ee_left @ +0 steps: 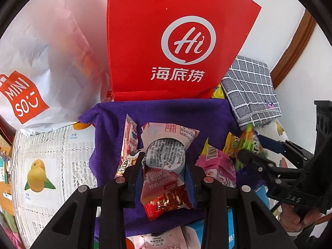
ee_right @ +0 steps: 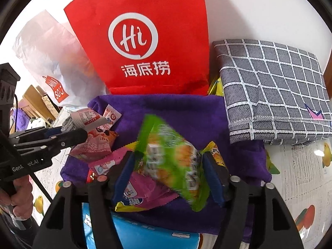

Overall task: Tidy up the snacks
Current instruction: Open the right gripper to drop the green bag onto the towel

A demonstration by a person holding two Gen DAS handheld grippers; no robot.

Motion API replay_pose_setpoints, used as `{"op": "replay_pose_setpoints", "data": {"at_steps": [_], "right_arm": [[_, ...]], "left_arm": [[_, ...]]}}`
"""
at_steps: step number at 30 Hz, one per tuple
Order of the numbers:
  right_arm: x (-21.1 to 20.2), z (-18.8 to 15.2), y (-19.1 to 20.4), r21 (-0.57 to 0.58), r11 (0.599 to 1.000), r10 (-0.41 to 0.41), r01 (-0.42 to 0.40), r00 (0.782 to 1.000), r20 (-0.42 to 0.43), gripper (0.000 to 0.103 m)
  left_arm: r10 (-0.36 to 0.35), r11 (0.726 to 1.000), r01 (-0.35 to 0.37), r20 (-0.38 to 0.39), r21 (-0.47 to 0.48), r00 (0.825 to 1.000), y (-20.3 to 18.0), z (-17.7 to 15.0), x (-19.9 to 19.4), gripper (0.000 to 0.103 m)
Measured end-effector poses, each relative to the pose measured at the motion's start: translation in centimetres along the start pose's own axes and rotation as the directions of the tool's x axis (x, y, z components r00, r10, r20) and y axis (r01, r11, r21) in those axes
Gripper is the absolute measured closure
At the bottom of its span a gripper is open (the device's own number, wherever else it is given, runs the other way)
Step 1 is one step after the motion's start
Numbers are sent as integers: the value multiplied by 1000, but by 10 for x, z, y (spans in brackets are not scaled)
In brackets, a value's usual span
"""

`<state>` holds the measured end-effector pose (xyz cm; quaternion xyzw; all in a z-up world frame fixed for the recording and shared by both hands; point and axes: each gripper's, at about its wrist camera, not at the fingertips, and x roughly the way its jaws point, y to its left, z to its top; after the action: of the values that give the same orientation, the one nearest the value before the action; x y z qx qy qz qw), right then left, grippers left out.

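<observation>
Gripping a crumpled pink-and-red snack packet (ee_left: 166,174) above the purple cloth (ee_left: 108,137), left gripper (ee_left: 165,167) pinched tight at mid-packet. Spread around a blurred green packet (ee_right: 172,161), right gripper (ee_right: 169,166) pads not clearly pressing: risk of a drop onto the pink packets (ee_right: 143,191) below. Risks scattering the pile, or missing the red bag (ee_right: 143,41) behind.
</observation>
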<state>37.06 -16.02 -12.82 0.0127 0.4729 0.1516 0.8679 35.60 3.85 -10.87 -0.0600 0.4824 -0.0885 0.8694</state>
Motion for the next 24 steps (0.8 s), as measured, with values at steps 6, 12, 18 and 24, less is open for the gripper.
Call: {"op": "replay_pose_setpoints", "data": {"at_steps": [6,12,18,24], "right_arm": [[-6,1,0,2,1000,6,-6,1000,22,30],[-14,1,3,-6,1000,13,-13,999,44,30],[-20,1,6,-15,1000,18,-17,998,62,30],[-26,1,6,-12,1000,27,-26,997,73,30]], "left_arm": [[1,1000,-1,6,-20,1000,6,1,-2,70],[-17,999,17,10,-28,1000,9,2,-2,70],[-46,999,45,-18,-25,999,4,0,7,70],[-51,999,51,-32,-15,998,0,0,9,62]]}}
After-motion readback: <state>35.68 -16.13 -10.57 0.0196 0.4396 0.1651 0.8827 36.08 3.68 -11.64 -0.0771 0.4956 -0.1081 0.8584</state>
